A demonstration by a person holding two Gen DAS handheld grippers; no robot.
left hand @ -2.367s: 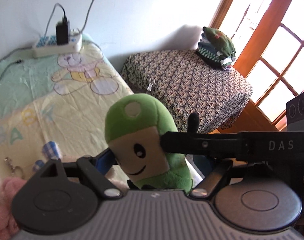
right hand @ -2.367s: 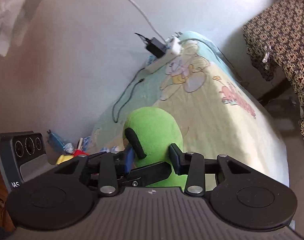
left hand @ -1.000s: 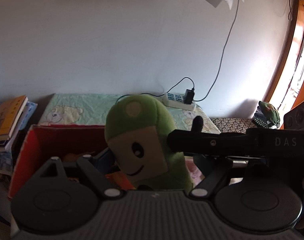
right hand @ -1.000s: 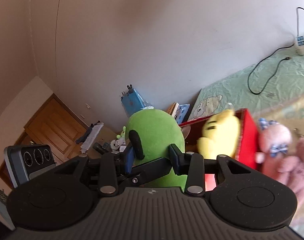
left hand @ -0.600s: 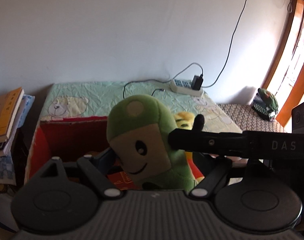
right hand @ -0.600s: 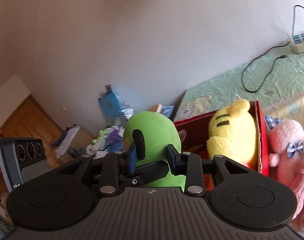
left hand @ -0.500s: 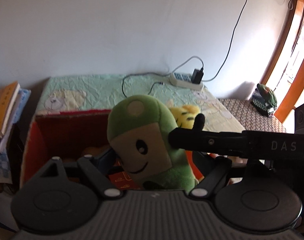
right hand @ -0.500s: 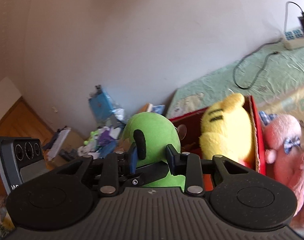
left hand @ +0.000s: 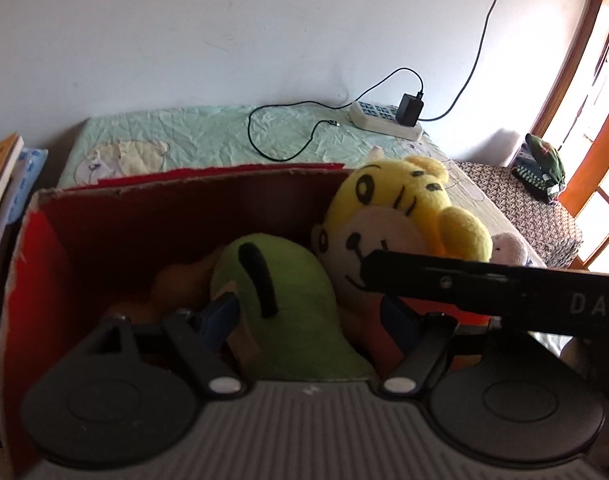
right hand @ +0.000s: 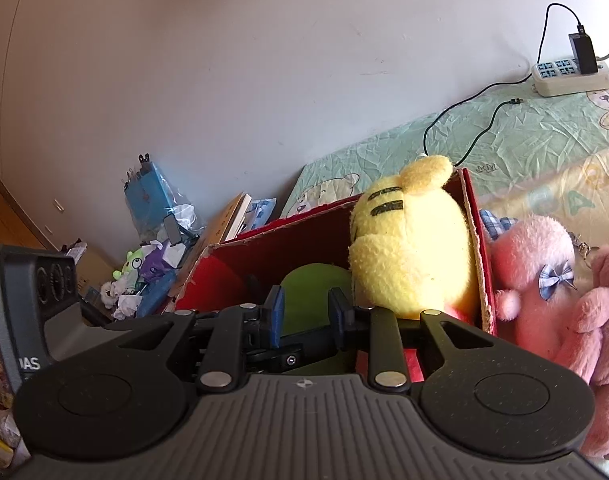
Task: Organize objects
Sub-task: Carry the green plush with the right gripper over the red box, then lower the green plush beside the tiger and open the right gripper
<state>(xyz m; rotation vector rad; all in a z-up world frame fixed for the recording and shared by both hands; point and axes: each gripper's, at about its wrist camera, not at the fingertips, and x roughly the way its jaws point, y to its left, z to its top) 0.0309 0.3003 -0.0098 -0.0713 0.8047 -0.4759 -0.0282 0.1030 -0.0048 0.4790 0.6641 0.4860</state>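
When we look through the left wrist camera, the green plush toy lies inside the red cardboard box, on its side with a black stripe running over its back. The left gripper brackets it: one blue pad sits against the toy at nine o'clock, the other stands at three o'clock, apparently just off the fabric, and the jaws are closing. Whether both pads truly press we cannot say from this angle. A yellow plush toy leans in the box's corner at two o'clock from the green one, face toward us. The right gripper's black finger crosses in front of it. Beyond the box, at twelve o'clock, a power strip with a black charger rests on the pastel bedsheet, and a patterned table shows at three o'clock.

From the right wrist camera we see the yellow toy's striped back instead of its face, and only a green dome of the toy, low in the box. The right gripper has its blue pads either side of that dome; the jaws are closing, narrow, the green toy between them. This view alone shows a pink plush toy outside the box wall at three o'clock, and a heap of clutter by the wall at ten o'clock.
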